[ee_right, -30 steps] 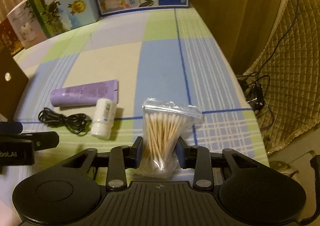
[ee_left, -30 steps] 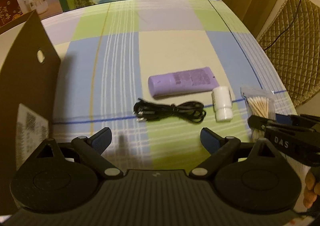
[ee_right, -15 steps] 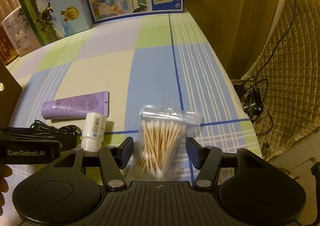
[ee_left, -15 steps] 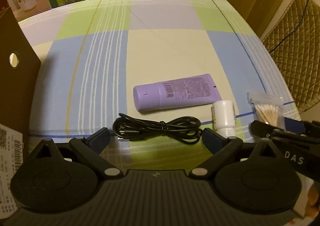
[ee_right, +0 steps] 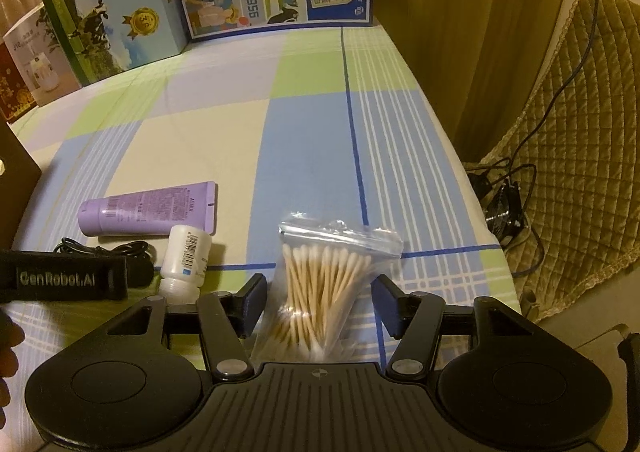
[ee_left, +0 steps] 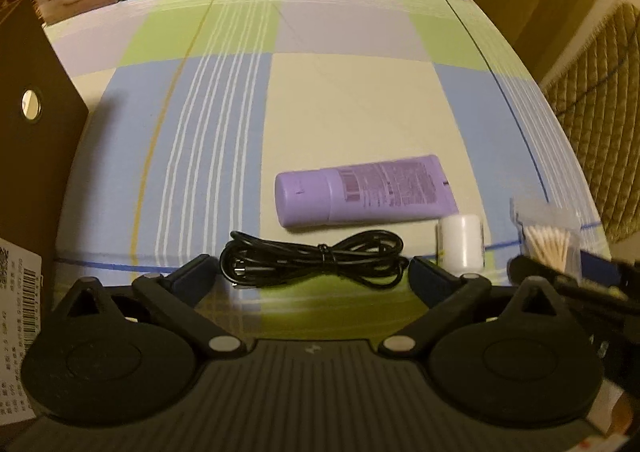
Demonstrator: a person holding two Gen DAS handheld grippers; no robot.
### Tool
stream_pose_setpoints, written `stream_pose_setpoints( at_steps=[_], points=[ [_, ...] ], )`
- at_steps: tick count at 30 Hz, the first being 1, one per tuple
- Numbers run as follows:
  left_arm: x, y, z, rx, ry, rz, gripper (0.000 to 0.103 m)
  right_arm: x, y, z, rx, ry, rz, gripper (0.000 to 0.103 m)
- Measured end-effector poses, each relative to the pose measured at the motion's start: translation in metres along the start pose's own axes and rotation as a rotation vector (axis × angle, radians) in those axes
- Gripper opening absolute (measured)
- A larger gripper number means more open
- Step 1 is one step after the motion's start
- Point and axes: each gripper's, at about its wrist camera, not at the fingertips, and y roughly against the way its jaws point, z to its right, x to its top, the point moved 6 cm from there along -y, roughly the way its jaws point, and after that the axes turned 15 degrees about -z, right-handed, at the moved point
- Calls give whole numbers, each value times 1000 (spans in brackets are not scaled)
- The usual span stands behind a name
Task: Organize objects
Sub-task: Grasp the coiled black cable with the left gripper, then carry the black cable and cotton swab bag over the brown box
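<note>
My left claw (ee_left: 312, 272) is spread wide, its two tips flanking the coiled black cable (ee_left: 316, 264) at the near edge of the tabletop (ee_left: 348, 104), with nothing between them yet pinched. My right claw (ee_right: 320, 300) is also spread, a tip on either side of the bag of cotton swabs (ee_right: 324, 284), which lies flat on the checked cloth; I can see gaps on both sides, so I judge it is not gripped. Just beyond the cable lies the purple tube (ee_left: 364, 192) on its side, and to its right, near it, the small white bottle (ee_left: 460, 244), also lying down. The swab bag sits furthest right, close to the right edge. A brown cardboard box (ee_left: 36, 140) stands at the far left, and I take it as a likely place for the things, though I cannot see inside. As I read it, the sorting has hardly begun: all four items are loose on the cloth in a rough row, none lifted, and each remains to be picked up and placed.
</note>
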Motion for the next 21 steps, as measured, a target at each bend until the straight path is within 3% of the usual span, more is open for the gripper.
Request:
stream_pose_setpoints(
  at_steps=[4, 8, 13, 21],
  points=[
    [3, 1, -3, -11, 33, 1, 100, 1, 0, -1, 1, 5, -1, 59],
    [-1, 2, -4, 24, 19, 20, 96, -1, -2, -5, -26, 40, 7, 58],
    [-10, 3, -11, 35, -1, 27, 95, -5, 0, -7, -36, 83, 12, 30],
    [-39, 14, -30, 42, -13, 0, 94, -26, 11, -10, 11, 99, -26, 24]
  ],
)
